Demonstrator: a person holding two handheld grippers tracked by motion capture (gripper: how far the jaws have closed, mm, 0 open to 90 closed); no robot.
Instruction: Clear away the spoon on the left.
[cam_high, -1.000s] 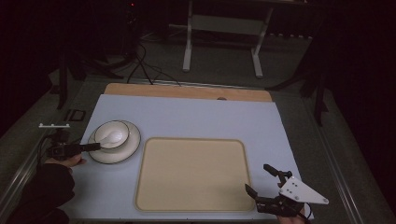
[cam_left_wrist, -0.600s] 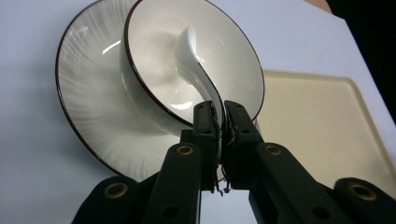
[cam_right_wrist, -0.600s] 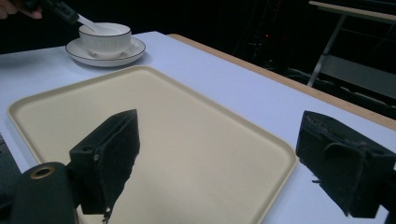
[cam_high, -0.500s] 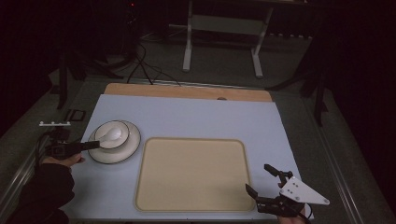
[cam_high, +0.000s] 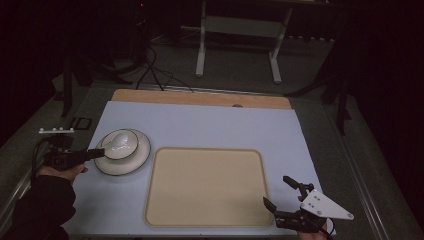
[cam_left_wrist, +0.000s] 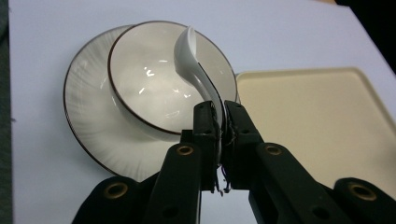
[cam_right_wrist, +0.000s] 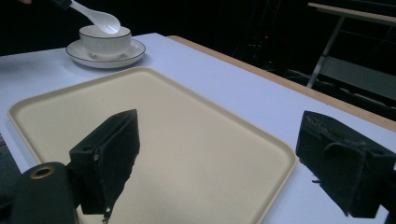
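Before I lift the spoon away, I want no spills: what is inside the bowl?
The bowl on its saucer looks empty and glossy white. The left gripper holds the spoon over it; the spoon covers a strip of the bowl's inside.

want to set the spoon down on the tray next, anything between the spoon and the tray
Nothing visible blocks it. The left gripper is shut on the spoon, held over the bowl on its saucer. The tray lies right beside the saucer with a bare surface; the spoon only needs to pass over the bowl's rim.
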